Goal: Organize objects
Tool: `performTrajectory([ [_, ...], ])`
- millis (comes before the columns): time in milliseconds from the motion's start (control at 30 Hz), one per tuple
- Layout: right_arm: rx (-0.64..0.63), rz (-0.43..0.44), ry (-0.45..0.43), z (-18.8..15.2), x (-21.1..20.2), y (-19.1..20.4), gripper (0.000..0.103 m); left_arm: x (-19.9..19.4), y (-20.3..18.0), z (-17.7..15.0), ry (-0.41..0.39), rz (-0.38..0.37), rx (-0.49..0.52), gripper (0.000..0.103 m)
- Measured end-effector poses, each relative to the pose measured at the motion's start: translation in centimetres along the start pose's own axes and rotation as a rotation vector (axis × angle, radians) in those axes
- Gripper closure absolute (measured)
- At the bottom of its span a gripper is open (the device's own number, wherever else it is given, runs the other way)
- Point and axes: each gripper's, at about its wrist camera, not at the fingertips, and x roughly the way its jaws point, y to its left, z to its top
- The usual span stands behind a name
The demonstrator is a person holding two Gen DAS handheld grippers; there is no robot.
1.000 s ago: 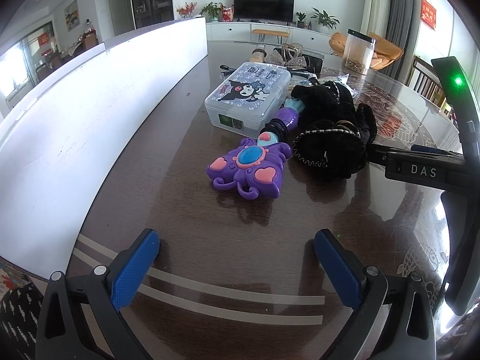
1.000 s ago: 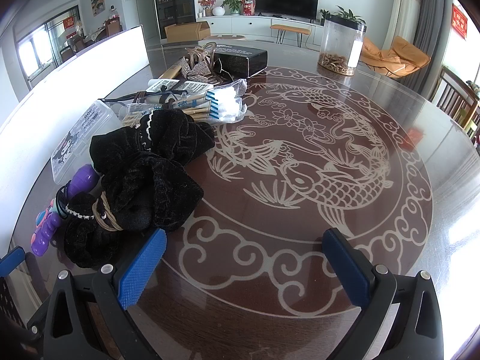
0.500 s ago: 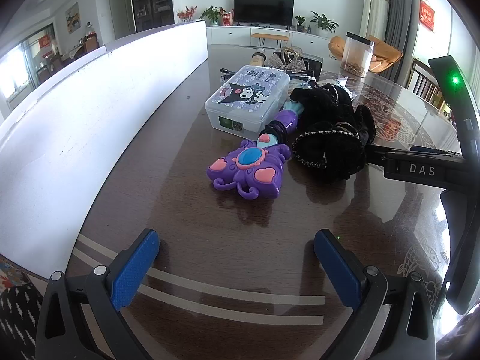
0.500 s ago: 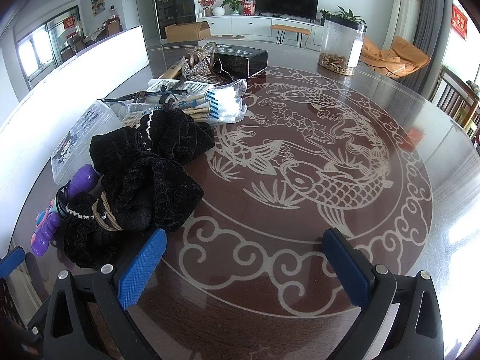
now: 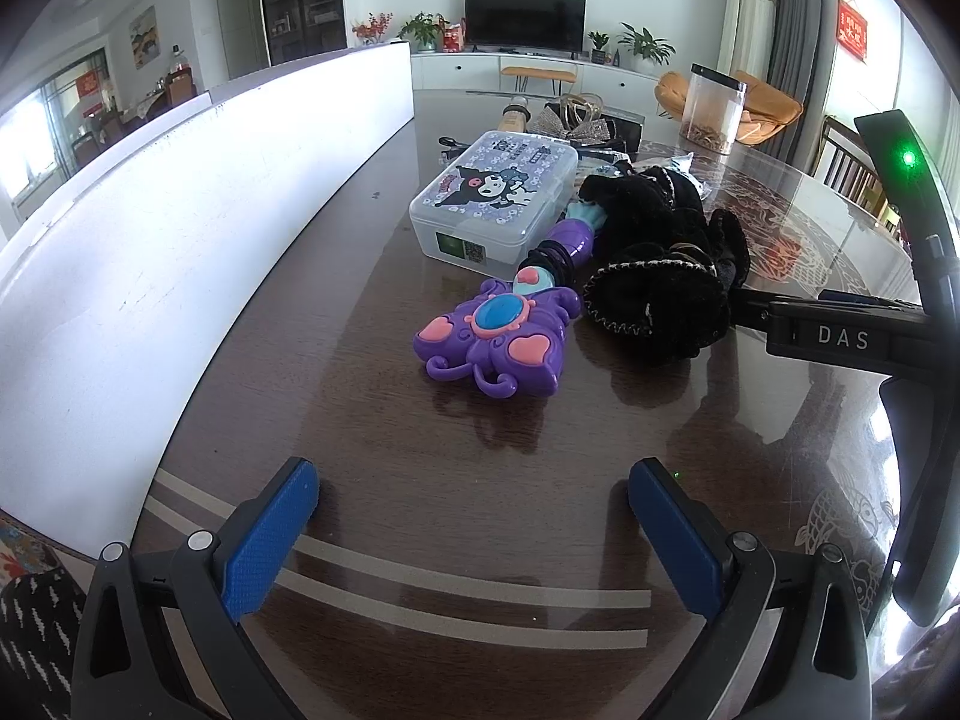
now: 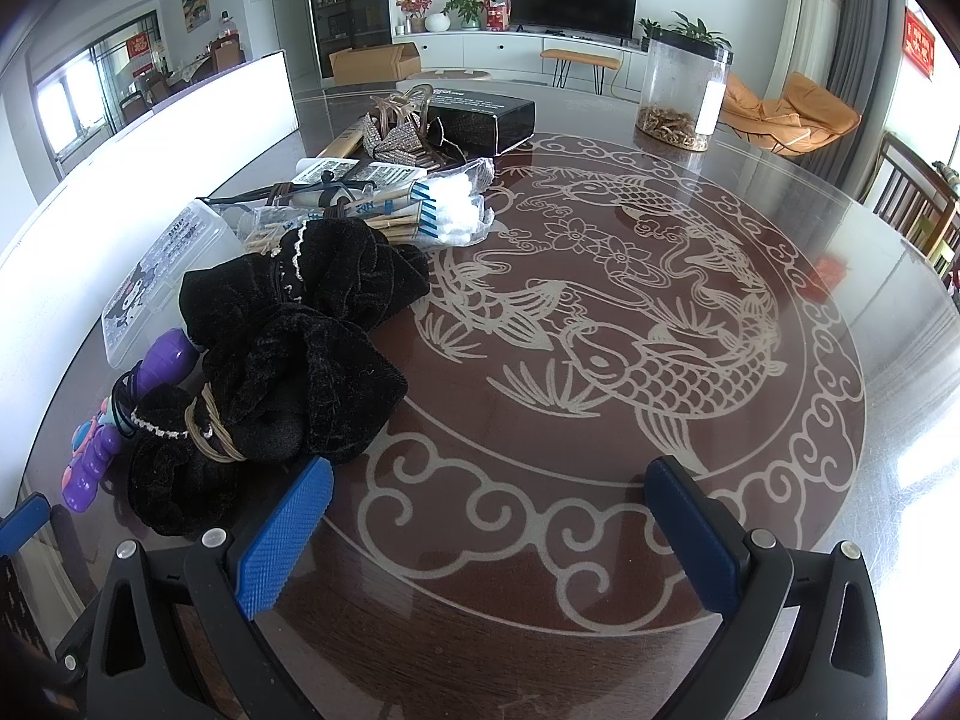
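Several loose items lie clustered on the dark glass worktop (image 5: 336, 396), and the one nearest a gripper is the purple butterfly wand toy (image 5: 498, 336): its winged head points toward the left gripper (image 5: 474, 534), and its long axis runs away and slightly rightward, the handle passing between the clear Kuromi storage box (image 5: 492, 198) and the black velvet scrunchies (image 5: 654, 264), which touch it on the right. The left gripper hovers just short of the toy's head with its jaws spread wide and nothing between them, so a straight push forward would, by my judgement, bring it around the wings. The right gripper (image 6: 489, 531) is equally wide open and empty; the scrunchies (image 6: 300, 360) sit just beyond its left finger, while the wand (image 6: 96, 450) lies farther left. Behind these rest a bag of cotton swabs (image 6: 420, 210), a black box (image 6: 486, 114) and a clear canister (image 6: 684, 96).
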Motion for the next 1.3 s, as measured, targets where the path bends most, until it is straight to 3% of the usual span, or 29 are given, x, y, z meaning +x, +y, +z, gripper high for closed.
performTrajectory([
  [1300,0.0,0.0,0.0,0.0,-0.05,0.02,0.0,-0.17,-0.03,-0.2,0.005,-0.009,0.011,0.0],
])
